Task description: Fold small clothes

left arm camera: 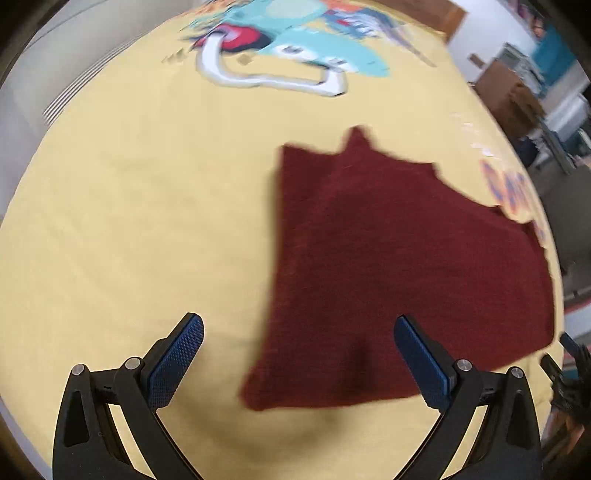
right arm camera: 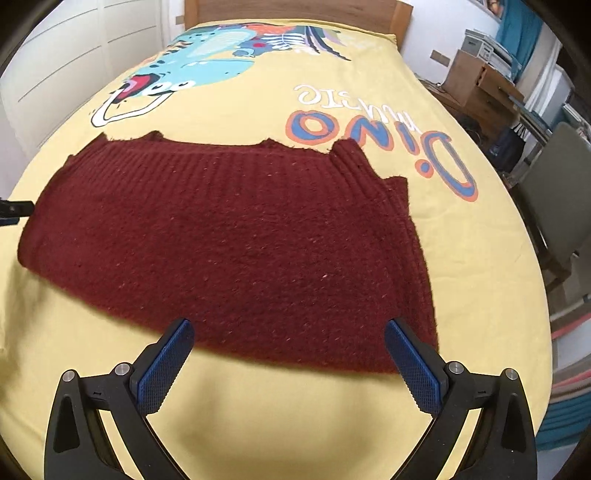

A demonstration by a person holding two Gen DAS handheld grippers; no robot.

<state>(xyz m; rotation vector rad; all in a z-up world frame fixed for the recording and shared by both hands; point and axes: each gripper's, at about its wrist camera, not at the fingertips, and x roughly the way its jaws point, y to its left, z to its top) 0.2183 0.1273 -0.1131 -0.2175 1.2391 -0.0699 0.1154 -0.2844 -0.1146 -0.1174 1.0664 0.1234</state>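
A dark red knitted sweater lies flat on the yellow bedspread, folded into a broad panel with ribbed edges along its far side. My left gripper is open above the sweater's near left corner, with nothing between its blue pads. My right gripper is open too, its fingers straddling the sweater's near edge without holding it. The left wrist view is blurred. The other gripper's black tip shows at the right edge of the left wrist view.
The bedspread carries a cartoon dinosaur print and the word "Dino". A wooden headboard stands at the far end. White cupboard doors are on the left, with a wooden cabinet and a chair on the right.
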